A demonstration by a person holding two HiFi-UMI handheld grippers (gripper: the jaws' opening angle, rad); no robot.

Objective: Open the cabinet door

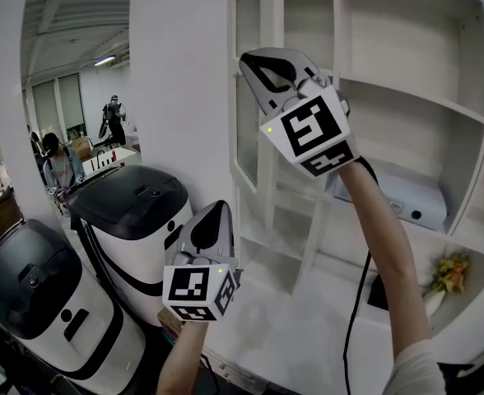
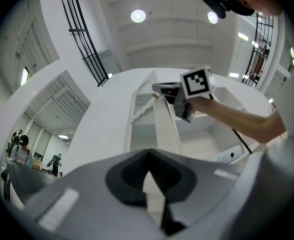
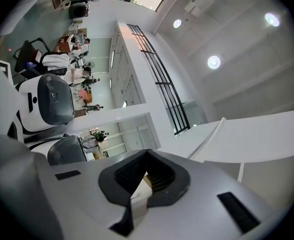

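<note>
The white cabinet [image 1: 407,97] has open shelves. Its glass-paned door [image 1: 250,138] stands swung out toward me, nearly edge on. My right gripper [image 1: 248,62] is raised with its jaws shut, the tips right at the door's upper frame. Whether they pinch the frame I cannot tell. From the left gripper view the right gripper [image 2: 157,89] meets the top of the door's white stile [image 2: 164,129]. My left gripper [image 1: 221,208] hangs lower, left of the door, shut and holding nothing. Its own view [image 2: 148,153] looks up along the stile. The right gripper view [image 3: 147,154] faces the room and ceiling.
Two black-and-white machines [image 1: 135,220] [image 1: 44,303] stand at the left, below the left gripper. A white box [image 1: 407,200] lies on a shelf, with yellow flowers [image 1: 448,274] lower right. A black cable [image 1: 353,319] hangs along the right arm. People sit far off [image 1: 61,163].
</note>
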